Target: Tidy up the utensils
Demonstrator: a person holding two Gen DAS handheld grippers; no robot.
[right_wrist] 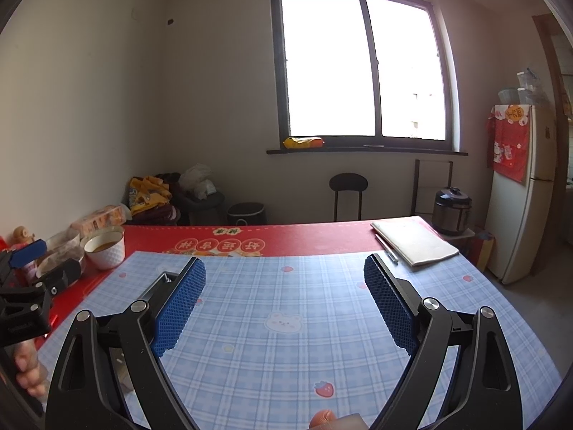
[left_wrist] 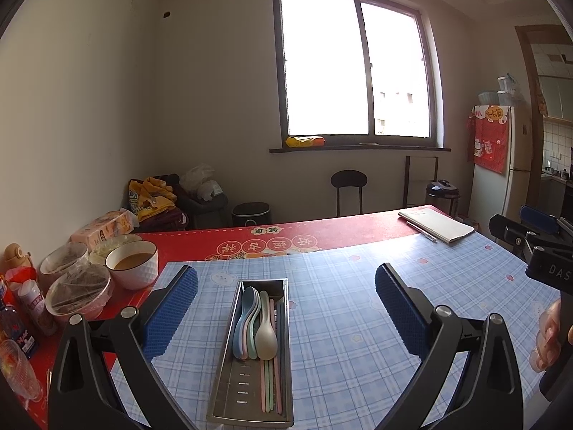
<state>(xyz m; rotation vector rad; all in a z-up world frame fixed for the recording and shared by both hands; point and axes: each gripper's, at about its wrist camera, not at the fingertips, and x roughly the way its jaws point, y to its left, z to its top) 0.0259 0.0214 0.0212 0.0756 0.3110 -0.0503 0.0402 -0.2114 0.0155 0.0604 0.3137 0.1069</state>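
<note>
A long steel utensil tray (left_wrist: 229, 344) lies on the blue checked tablecloth (left_wrist: 358, 308), lengthwise between my left gripper's fingers. In it lie several pastel spoons (left_wrist: 252, 326) and pastel chopsticks (left_wrist: 271, 387). My left gripper (left_wrist: 286, 308) is open and empty, held above the tray. My right gripper (right_wrist: 284, 304) is open and empty over bare cloth (right_wrist: 286, 286) to the tray's right. The tray's far corner (right_wrist: 163, 281) shows behind the right gripper's left finger. Each gripper shows at the edge of the other's view.
Bowls of food (left_wrist: 132, 263) covered dishes (left_wrist: 77, 292), bottles and a glass (left_wrist: 16, 365) crowd the red cloth at the table's left. A notebook with a pen (left_wrist: 438, 227) lies at the far right corner. A stool, bins, a cooker and a fridge stand beyond the table.
</note>
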